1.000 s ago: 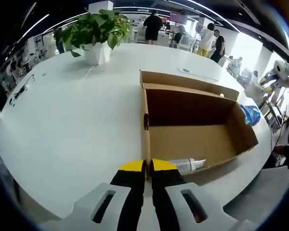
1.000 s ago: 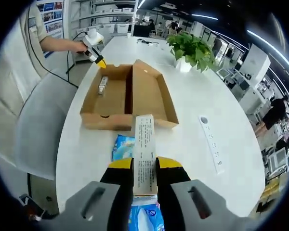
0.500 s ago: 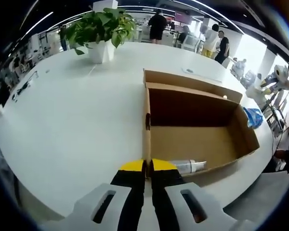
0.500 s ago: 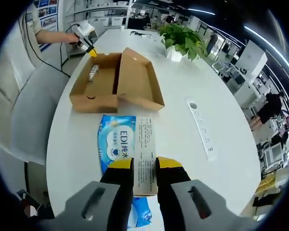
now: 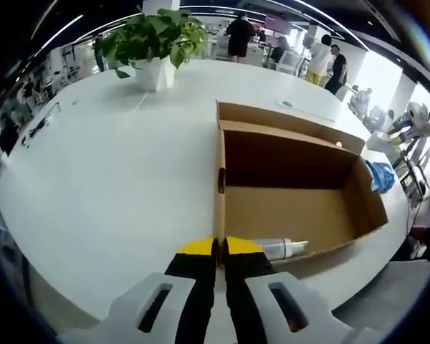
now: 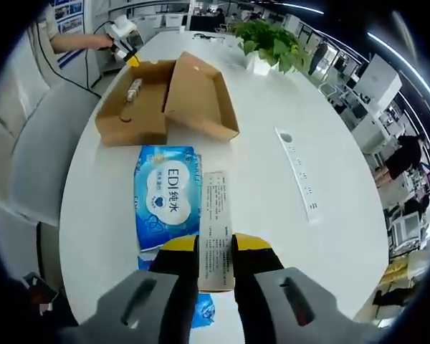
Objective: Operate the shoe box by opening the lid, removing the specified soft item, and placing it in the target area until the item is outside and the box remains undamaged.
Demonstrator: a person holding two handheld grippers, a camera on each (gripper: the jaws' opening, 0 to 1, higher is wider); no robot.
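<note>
White oval table [image 6: 258, 186], open cardboard shoe box [image 6: 165, 100], blue wipes pack [image 6: 166, 197], potted plant [image 6: 265, 44], power strip [image 6: 298, 174]

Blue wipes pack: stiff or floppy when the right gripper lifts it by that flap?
Likely floppy: the blue wipes pack looks like soft film, lying flat on the table. The right gripper pinches only its white label flap, so the body would probably sag. Glossy film may slip.

The left tongs [image 5: 220, 249] had their yellow-tipped jaws pressed together. The right tongs [image 6: 215, 247] were clamped with a narrow gap between the jaws. A hand [image 6: 109, 34] held the left tongs.
</note>
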